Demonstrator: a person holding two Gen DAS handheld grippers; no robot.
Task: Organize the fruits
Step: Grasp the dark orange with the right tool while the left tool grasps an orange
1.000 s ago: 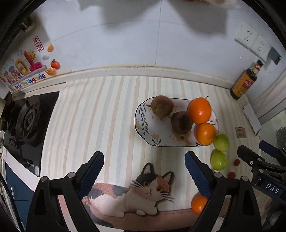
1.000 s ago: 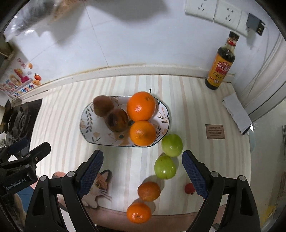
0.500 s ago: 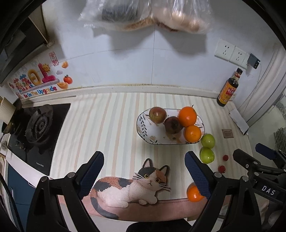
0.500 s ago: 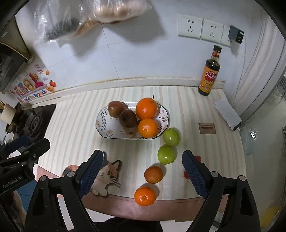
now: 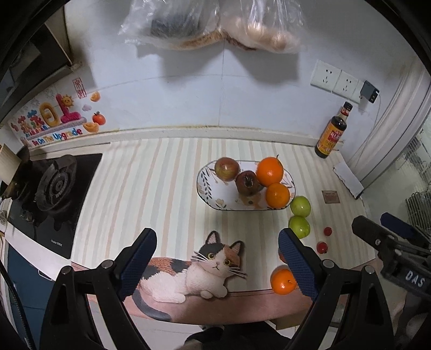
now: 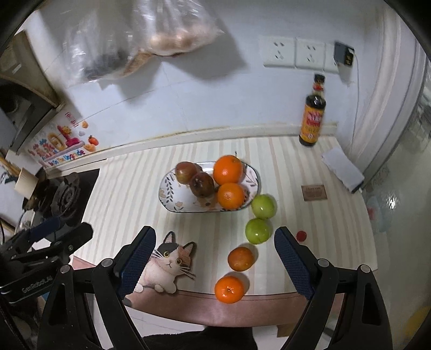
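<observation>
A patterned oval plate (image 5: 210, 193) (image 6: 169, 199) on the striped counter holds two oranges (image 6: 228, 169) and two dark red fruits (image 6: 202, 184). Two green apples (image 6: 263, 206) (image 5: 299, 226) lie right of the plate. Two small oranges (image 6: 240, 258) (image 6: 229, 289) lie near the counter's front edge; one also shows in the left wrist view (image 5: 282, 281). Small red fruits (image 5: 322, 246) (image 6: 301, 235) lie further right. My left gripper (image 5: 217, 259) is open and empty above the front edge. My right gripper (image 6: 215, 258) is open and empty, back from the loose oranges.
A gas stove (image 5: 51, 188) is at the left. A sauce bottle (image 6: 312, 121) stands at the back right by the wall. A cat picture (image 5: 199, 272) marks the counter's front. A white pad (image 6: 342, 167) and a small card (image 6: 313, 192) lie right. Bags (image 5: 215, 24) hang on the wall.
Both grippers have pulled back and up from the counter, so the plate and fruit look smaller and farther. Both stay open. The fruit has not moved.
</observation>
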